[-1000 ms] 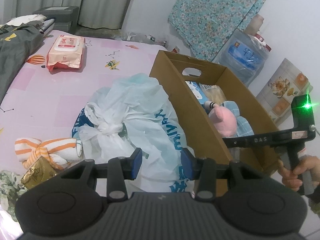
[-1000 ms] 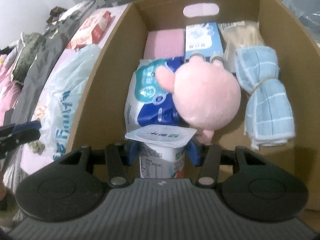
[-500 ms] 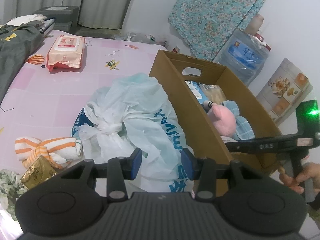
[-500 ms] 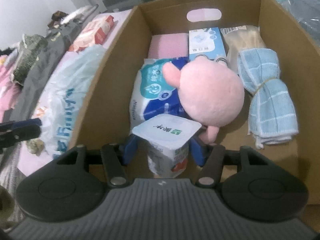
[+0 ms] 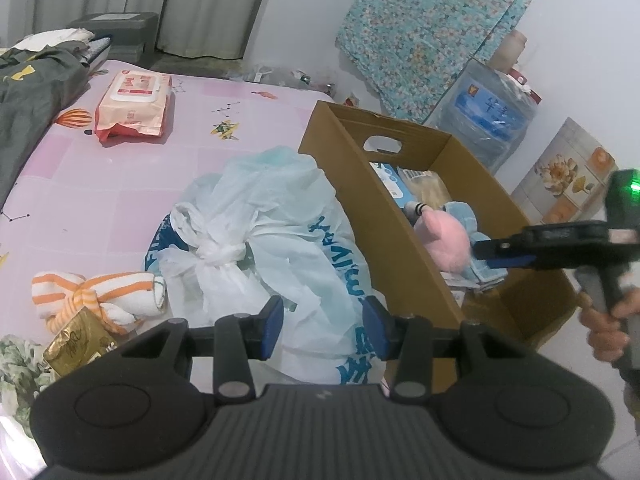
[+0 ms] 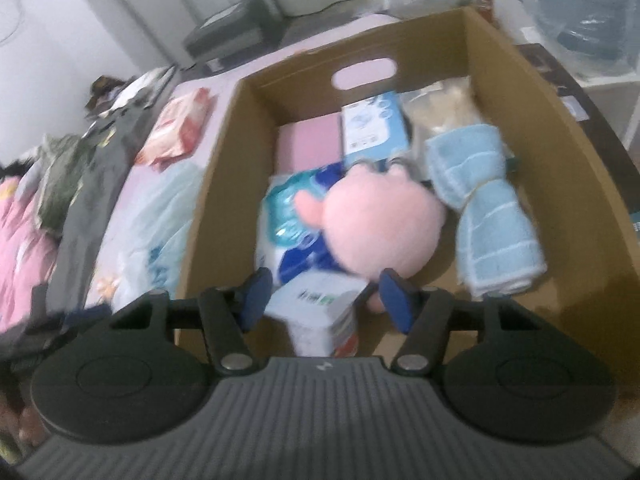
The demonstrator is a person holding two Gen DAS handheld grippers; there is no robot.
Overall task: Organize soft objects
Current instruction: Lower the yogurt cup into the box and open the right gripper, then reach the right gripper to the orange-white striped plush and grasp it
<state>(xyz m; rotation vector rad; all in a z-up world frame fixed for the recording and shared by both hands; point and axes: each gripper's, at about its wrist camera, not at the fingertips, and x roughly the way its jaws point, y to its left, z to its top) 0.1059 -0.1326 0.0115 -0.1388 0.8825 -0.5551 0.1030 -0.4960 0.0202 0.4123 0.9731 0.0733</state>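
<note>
Fingers of our right gripper (image 6: 326, 300) stand spread at the bottom centre of the right wrist view, the yogurt cup (image 6: 320, 316) loose between them, low against the near wall of the cardboard box (image 6: 560, 128). We judge this the release: we should lift straight back so neither pad tips the cup, which looks slightly tilted through the blur. Our left gripper (image 5: 322, 328) is spread too, holding nothing, above the knotted plastic bag (image 5: 256, 236) at lower centre of the left wrist view.

Counting outward, the box holds one cup, one pink plush (image 6: 380, 228), one blue-and-white pack (image 6: 288, 216), one rolled blue towel (image 6: 488, 208), one blue packet (image 6: 374, 128). On the bed (image 5: 120, 184) we count one bag, one orange-striped towel (image 5: 100, 296) at lower left, one wipes pack (image 5: 134, 104) at upper left.
</note>
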